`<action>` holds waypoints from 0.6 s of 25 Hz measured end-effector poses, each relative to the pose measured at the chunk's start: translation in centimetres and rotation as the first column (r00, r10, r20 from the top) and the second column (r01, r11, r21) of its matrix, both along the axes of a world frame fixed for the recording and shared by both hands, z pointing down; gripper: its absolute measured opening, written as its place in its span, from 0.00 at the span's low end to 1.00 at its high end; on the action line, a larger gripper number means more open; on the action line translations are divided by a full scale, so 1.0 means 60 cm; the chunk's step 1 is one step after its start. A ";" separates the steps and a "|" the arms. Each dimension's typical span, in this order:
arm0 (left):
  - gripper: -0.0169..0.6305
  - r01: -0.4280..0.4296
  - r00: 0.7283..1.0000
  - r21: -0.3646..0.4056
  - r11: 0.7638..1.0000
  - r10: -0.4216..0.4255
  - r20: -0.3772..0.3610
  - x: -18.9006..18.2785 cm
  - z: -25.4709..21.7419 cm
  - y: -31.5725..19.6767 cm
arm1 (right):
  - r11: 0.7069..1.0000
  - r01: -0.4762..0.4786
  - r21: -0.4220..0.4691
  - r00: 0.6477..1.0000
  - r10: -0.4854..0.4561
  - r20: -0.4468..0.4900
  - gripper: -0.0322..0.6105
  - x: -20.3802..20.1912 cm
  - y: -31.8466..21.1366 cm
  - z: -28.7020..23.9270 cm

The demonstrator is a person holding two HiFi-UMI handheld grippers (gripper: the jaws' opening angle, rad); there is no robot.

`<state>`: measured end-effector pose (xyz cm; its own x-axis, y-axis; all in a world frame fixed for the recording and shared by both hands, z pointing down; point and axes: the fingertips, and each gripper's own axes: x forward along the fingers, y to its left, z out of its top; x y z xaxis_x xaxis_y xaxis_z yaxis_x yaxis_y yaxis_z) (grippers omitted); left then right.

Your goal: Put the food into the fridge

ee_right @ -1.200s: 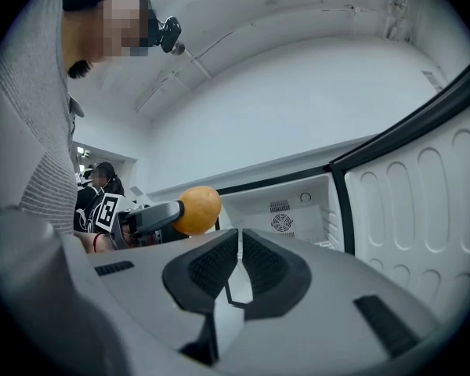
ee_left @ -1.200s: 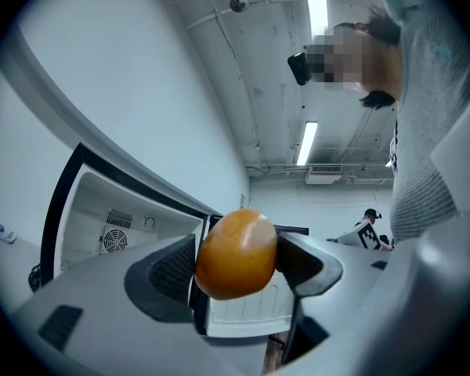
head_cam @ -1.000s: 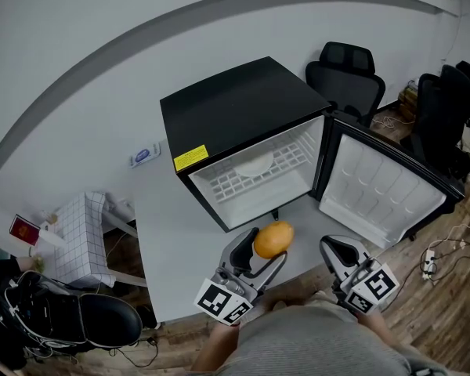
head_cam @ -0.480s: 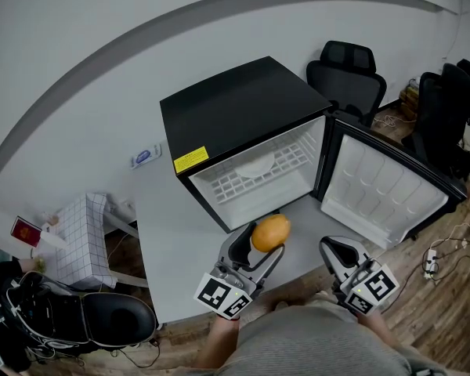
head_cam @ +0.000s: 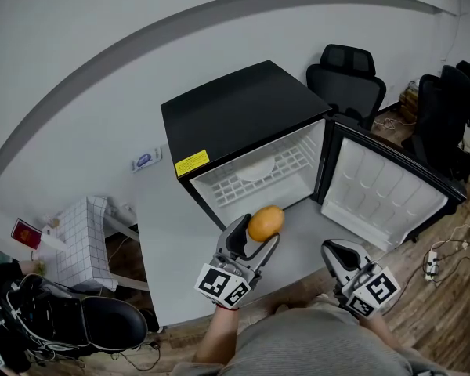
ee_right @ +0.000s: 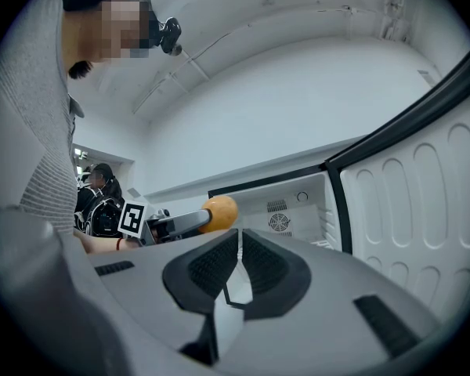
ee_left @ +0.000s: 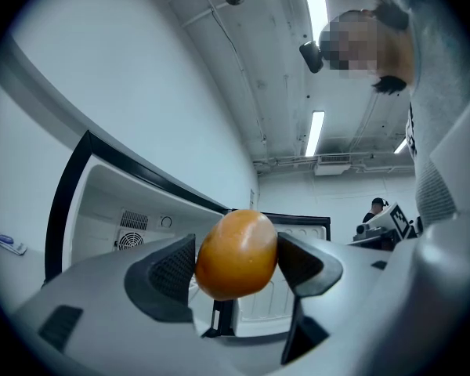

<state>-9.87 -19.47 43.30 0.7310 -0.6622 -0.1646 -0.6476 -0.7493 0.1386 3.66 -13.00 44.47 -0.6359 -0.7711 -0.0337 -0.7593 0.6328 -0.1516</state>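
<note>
In front of the fridge (head_cam: 235,112), the right gripper (head_cam: 341,249) is level, its jaws together with nothing between them. Closer to the fridge's open mouth, the left gripper (head_cam: 257,233) clamps an orange (head_cam: 265,222) between its pads, just outside the compartment. The door (head_cam: 380,194) stands wide at the fridge's right. Inside the fridge, a white plate (head_cam: 256,165) lies on the shelf.

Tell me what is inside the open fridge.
Inside the fridge, a white wire shelf carries what looks like a white plate. No food is visible there. The space below the shelf is covered by it.
</note>
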 end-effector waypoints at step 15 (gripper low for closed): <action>0.55 0.053 0.998 -0.014 0.999 -0.052 0.026 0.001 0.016 -0.049 | 1.000 0.018 -0.002 1.000 -0.018 0.003 0.07 0.007 -0.008 -0.006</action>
<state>-9.81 -22.39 44.26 0.6990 -0.7020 -0.1364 -0.6895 -0.7122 0.1317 4.07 -13.51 44.11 -0.6494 -0.7597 -0.0341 -0.7474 0.6458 -0.1557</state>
